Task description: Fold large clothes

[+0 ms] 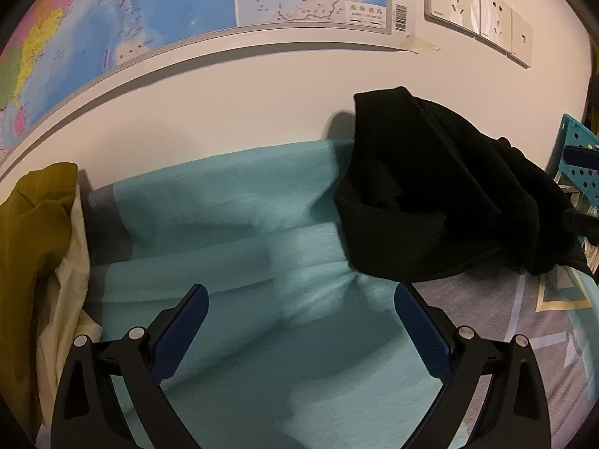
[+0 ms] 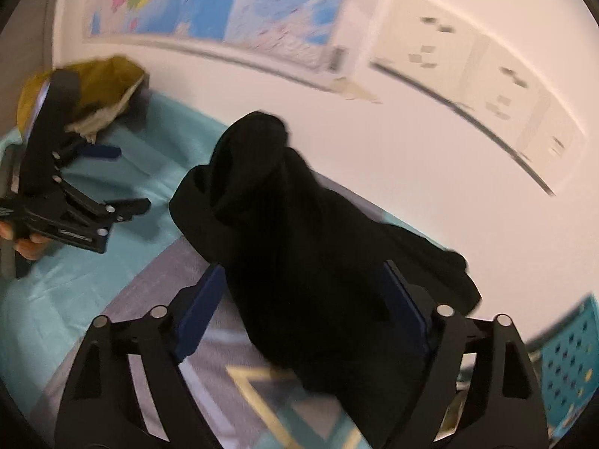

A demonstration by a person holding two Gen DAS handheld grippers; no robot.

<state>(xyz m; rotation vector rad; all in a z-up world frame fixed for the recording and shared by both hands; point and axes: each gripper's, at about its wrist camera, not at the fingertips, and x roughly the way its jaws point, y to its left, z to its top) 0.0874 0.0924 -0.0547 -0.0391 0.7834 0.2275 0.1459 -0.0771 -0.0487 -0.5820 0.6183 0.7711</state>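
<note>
A crumpled black garment is heaped against the wall on the bed. In the right wrist view this black garment lies between the wide-spread fingers of my right gripper, which is open; the picture is blurred. A teal cloth is spread flat on the bed. My left gripper hovers over it, open with nothing between its blue pads. The right wrist view shows the left gripper at the left, held by a hand above the teal cloth.
A mustard and cream garment is bunched at the left by the wall. A teal perforated basket stands at the right. The grey patterned bedsheet shows under the clothes. The wall behind carries a map and sockets.
</note>
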